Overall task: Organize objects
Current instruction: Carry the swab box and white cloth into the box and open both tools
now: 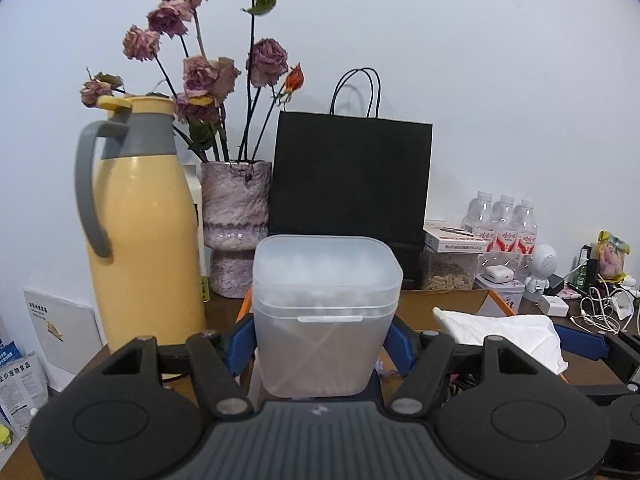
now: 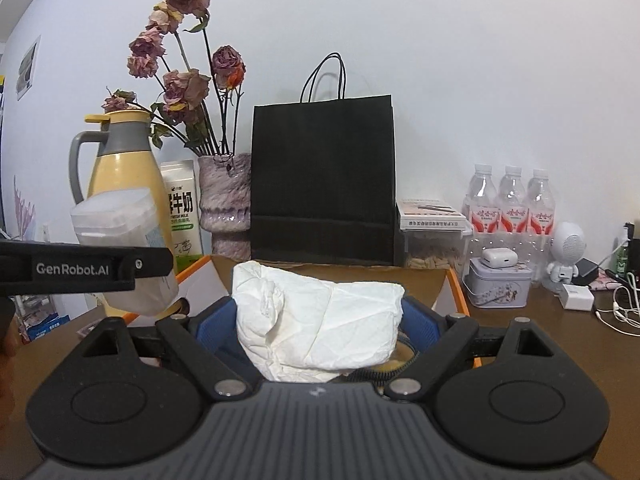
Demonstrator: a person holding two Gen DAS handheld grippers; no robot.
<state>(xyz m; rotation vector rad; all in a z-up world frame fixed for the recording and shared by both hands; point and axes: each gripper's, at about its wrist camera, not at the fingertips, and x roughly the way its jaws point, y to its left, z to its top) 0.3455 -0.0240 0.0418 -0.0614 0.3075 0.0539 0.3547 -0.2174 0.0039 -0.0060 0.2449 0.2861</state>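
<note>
ahead: black bag (image 2: 322, 180), vase (image 2: 224, 204) block | left: yellow jug (image 1: 144, 220)

Three water bottles (image 2: 512, 204); one black bag (image 2: 322, 180); one yellow jug (image 1: 144, 220); one vase (image 1: 236, 224); one milk carton (image 2: 182, 212); one tin (image 2: 500, 282); one frosted tub (image 1: 326, 316).

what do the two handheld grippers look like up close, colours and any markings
Both look alike: the left gripper and right gripper have a dark grey ribbed body, matte black linkage arms with round silver pivot pins, two black discs at the sides, and blue finger pads. In the right wrist view, the left gripper's black side bears white "GenRobot.AI" lettering. No cables or sleeves show.
</note>
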